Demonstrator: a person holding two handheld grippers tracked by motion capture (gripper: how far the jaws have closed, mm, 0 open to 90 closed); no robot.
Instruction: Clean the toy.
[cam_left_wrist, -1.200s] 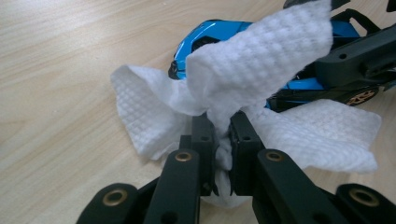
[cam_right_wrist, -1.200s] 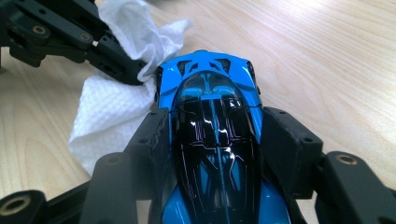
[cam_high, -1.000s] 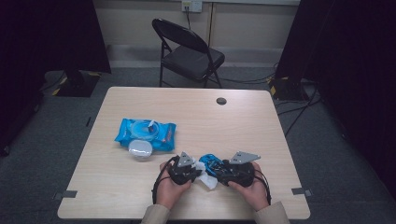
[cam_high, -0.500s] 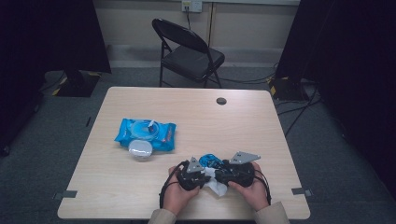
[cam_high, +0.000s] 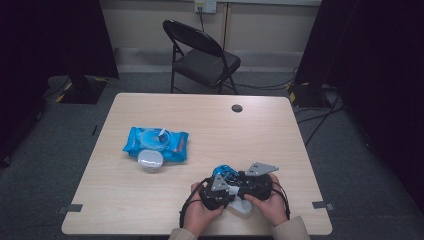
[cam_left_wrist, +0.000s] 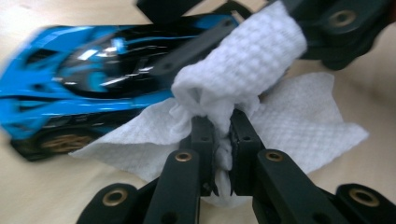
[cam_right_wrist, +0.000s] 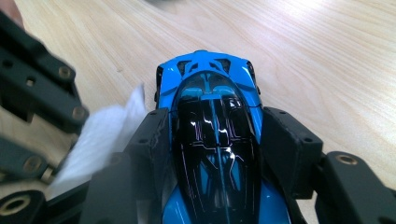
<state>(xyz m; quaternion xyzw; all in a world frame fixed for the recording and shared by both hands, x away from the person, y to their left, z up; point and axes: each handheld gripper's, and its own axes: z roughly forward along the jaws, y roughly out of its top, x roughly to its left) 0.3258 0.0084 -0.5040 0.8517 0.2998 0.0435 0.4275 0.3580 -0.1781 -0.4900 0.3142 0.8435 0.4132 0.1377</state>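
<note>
**Toy car held and wiped at the table's near edge**

Toy car (cam_high: 223, 173), blue and black, sits near the front edge of the wooden table (cam_high: 280, 135) in the high view, between the left gripper (cam_high: 216, 192) and right gripper (cam_high: 257, 184), which almost touch. A blue wipes pack (cam_high: 156, 143) lies well apart to the left, its white lid (cam_high: 149, 160) just beside it.

Left gripper view: the jaws are pinched tight on a bunched white wipe (cam_left_wrist: 243, 70), which presses against the car's side (cam_left_wrist: 93, 74).

Right gripper view: the jaws stand half open, clamped on both flanks of the car (cam_right_wrist: 212, 135), with the wipe (cam_right_wrist: 100, 135) at left.
</note>
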